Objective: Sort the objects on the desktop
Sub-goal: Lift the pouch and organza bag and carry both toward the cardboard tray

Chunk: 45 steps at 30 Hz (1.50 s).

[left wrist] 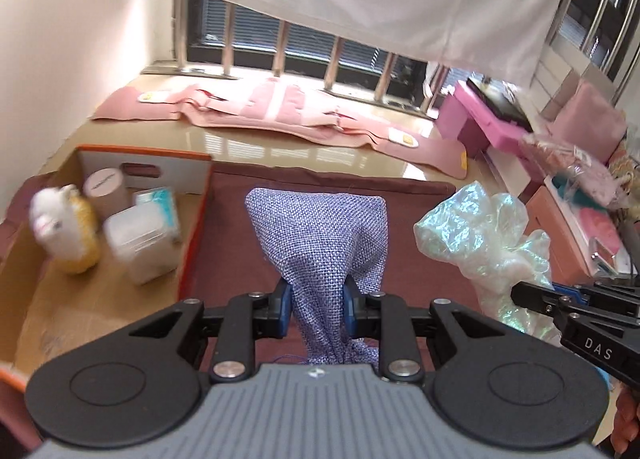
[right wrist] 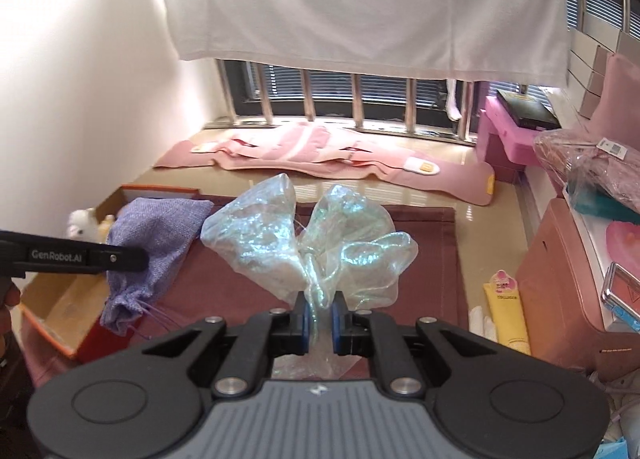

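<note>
My left gripper (left wrist: 317,309) is shut on the neck of a purple woven drawstring pouch (left wrist: 324,239), held up over the maroon cloth (left wrist: 232,243). The same pouch (right wrist: 152,243) shows at the left of the right wrist view, beside the left gripper's black finger (right wrist: 100,257). My right gripper (right wrist: 319,319) is shut on the gathered neck of an iridescent organza bag (right wrist: 280,243), also lifted above the cloth. That bag (left wrist: 480,235) appears right of the pouch in the left wrist view, with the right gripper's body (left wrist: 576,311) below it.
An orange-edged cardboard box (left wrist: 192,219) at the left holds a white plush toy (left wrist: 56,227), a round tube (left wrist: 106,187), a clear plastic case (left wrist: 140,243) and a teal packet. Pink mats lie by the barred window. Pink boxes and a yellow tube (right wrist: 506,311) crowd the right.
</note>
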### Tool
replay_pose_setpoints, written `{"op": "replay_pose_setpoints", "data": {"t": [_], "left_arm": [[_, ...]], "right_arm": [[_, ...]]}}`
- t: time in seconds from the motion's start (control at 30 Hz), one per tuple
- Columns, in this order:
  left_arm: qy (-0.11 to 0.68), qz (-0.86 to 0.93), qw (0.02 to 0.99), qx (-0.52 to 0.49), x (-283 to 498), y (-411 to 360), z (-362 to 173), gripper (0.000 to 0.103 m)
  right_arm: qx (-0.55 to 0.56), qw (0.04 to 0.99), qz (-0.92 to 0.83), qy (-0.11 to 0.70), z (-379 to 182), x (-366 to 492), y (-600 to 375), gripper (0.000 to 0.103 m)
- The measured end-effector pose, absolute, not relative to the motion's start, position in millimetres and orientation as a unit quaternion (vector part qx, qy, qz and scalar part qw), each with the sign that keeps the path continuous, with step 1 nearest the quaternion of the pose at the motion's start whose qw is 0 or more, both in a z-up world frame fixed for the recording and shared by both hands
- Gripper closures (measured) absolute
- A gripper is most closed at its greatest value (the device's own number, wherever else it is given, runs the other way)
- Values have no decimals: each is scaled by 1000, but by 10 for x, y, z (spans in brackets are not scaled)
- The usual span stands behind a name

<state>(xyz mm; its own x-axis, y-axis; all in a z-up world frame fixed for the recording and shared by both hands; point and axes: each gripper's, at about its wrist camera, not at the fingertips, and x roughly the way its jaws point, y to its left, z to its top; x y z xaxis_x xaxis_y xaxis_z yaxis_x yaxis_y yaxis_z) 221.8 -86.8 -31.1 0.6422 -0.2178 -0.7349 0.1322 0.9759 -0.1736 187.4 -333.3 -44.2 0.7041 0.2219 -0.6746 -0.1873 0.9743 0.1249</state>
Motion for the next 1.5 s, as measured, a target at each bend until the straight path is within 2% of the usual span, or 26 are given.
{"op": "replay_pose_setpoints", "data": {"t": [0.43,0.8,1.2,1.5], "left_arm": [[394,0,913,-102,1347,-289,54,79],[384,59,914,-119,1022,151,182,79],[363,43,922,-125,1262,846,292,79],[383,26,917,-109,1741,1346,105,79]], "right_arm": [[-4,913,209,351,-118,1464,-2744,94],[-25,895,284,344,23,1332,-2231,94],[-17,887,302,349,87,1645,-1511,94],[-52,884,300,354,4,2069,-863,94]]}}
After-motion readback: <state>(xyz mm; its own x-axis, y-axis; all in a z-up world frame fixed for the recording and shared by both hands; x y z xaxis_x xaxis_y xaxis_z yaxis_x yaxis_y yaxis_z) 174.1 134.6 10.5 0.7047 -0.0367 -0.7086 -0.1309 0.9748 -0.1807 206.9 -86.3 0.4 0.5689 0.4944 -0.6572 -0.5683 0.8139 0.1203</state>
